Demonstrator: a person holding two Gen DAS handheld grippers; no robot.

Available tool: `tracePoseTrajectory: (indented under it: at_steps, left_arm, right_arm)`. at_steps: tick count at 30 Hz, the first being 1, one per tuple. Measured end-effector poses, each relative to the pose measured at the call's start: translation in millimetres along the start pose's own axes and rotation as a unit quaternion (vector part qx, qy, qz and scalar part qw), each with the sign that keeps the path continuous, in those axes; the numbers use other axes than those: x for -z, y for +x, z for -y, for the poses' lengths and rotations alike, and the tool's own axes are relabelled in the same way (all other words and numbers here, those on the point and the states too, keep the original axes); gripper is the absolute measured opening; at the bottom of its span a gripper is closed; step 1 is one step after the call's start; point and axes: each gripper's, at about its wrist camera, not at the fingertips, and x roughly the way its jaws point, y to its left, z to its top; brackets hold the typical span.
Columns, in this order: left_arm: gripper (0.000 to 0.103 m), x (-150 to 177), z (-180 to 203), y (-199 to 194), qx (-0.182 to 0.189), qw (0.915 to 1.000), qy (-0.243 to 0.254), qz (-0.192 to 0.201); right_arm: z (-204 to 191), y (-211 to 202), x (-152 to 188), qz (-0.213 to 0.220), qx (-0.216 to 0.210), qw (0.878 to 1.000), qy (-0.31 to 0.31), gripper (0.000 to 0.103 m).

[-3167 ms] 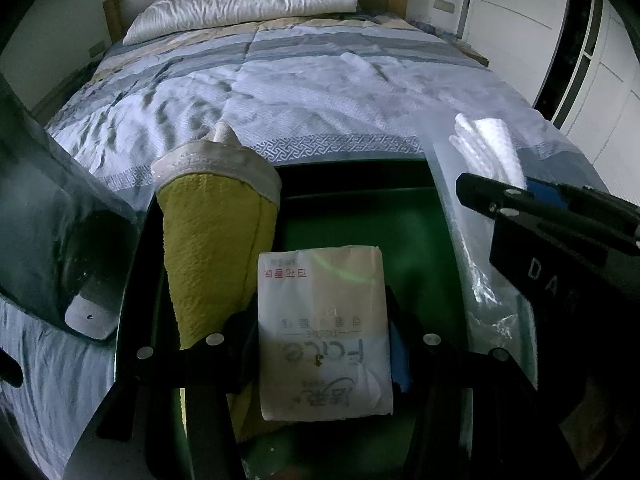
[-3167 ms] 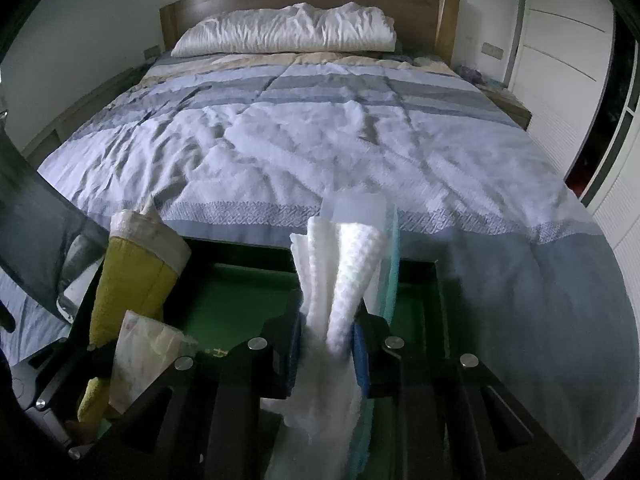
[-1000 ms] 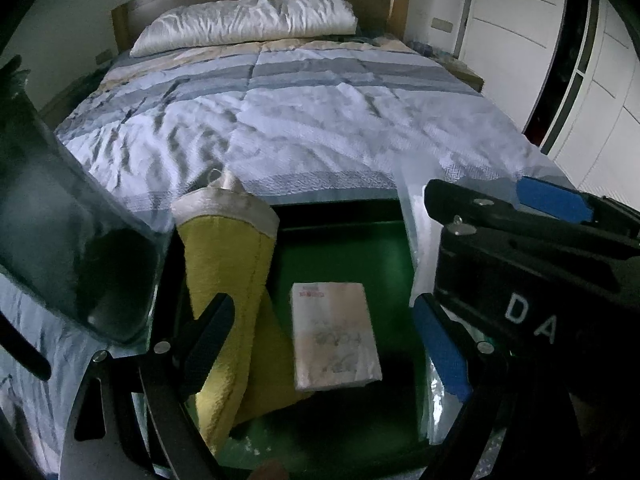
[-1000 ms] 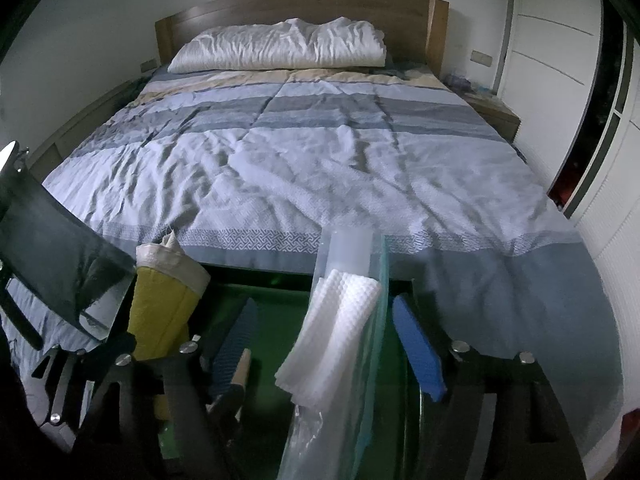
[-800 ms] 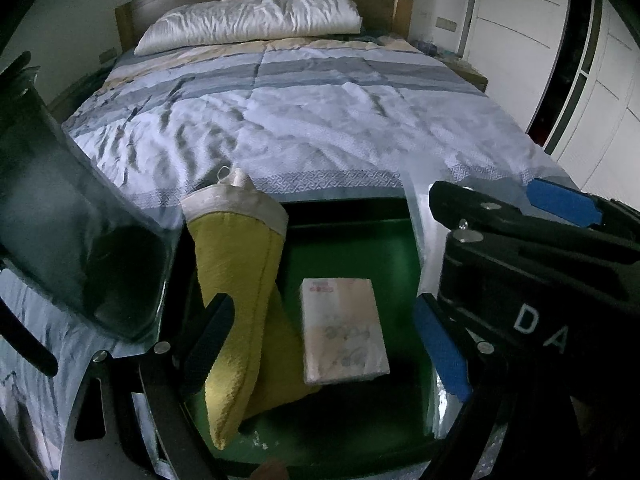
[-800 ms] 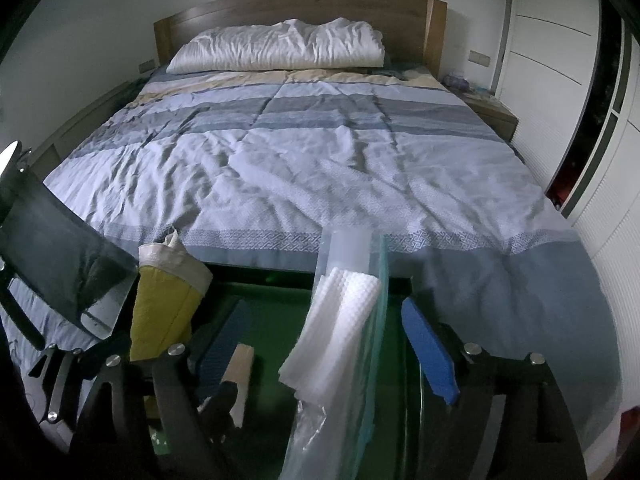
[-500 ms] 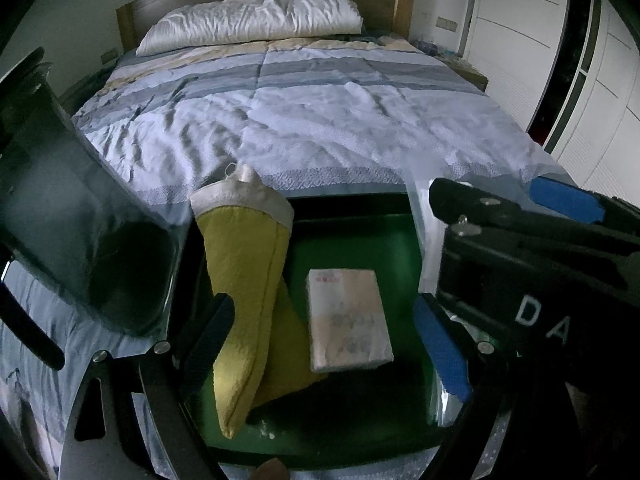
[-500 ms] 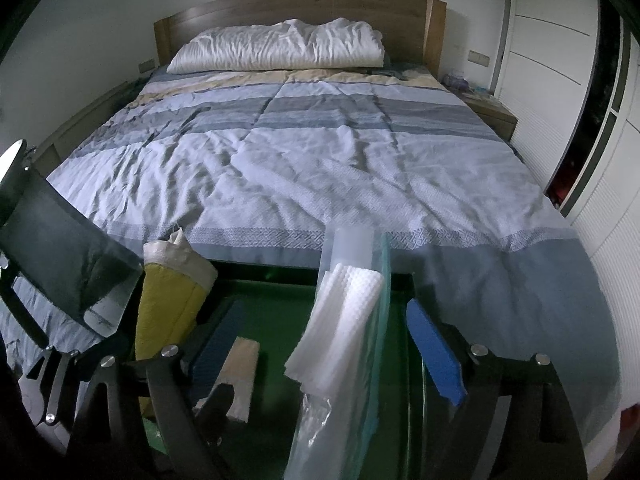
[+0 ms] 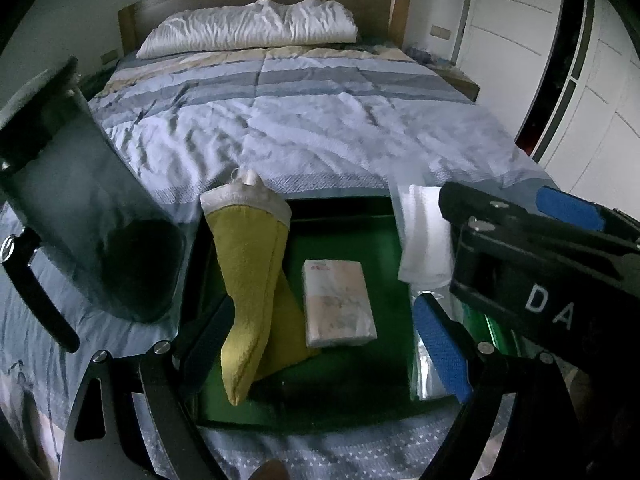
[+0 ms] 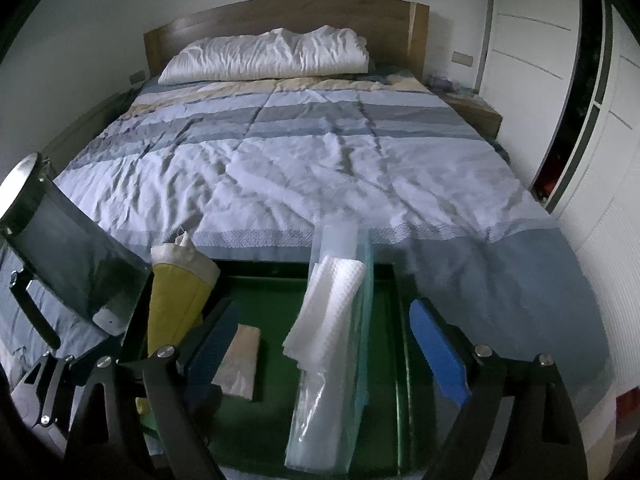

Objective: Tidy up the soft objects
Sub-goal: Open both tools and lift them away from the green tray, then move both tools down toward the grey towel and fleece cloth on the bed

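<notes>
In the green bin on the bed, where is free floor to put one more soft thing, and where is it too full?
In the green bin, bare floor shows beyond the tissue pack, up to the far wall, between the yellow mitt and the bagged white cloth. A second strip lies along the near wall. The left side, under the mitt, is crowded. The blanket beyond the bin is bare.

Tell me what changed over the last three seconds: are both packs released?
Yes. The left gripper let go of the tissue pack, now flat in the green bin. The right gripper released the white cloth pack, its jaws opening. Both pulled back. The yellow mitt stayed leaning.
</notes>
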Motion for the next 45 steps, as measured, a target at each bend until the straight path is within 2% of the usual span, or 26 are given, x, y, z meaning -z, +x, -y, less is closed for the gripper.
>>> tracePoseTrajectory:
  at_steps: [14, 27, 37, 45]
  left_arm:
    - [0.087, 7, -1, -35, 0.016, 0.9998, -0.010, 0.009]
    - [0.087, 38, -1, -85, 0.044, 0.9984, -0.032, 0.016]
    - [0.088, 47, -40, -121, 0.032, 0.9974, -0.055, 0.035]
    - [0.088, 68, -73, -183, 0.052, 0.9952, -0.051, 0.065]
  right_arm:
    - [0, -45, 0, 0.019, 0.017, 1.000, 0.013, 0.089]
    - [-8, -96, 9, 0.030, 0.040, 0.999, -0.002, 0.089]
    - [-16, -146, 30, 0.055, 0.036, 0.998, 0.013, 0.089]
    - [-41, -208, 65, 0.082, 0.029, 0.996, -0.007, 0.089]
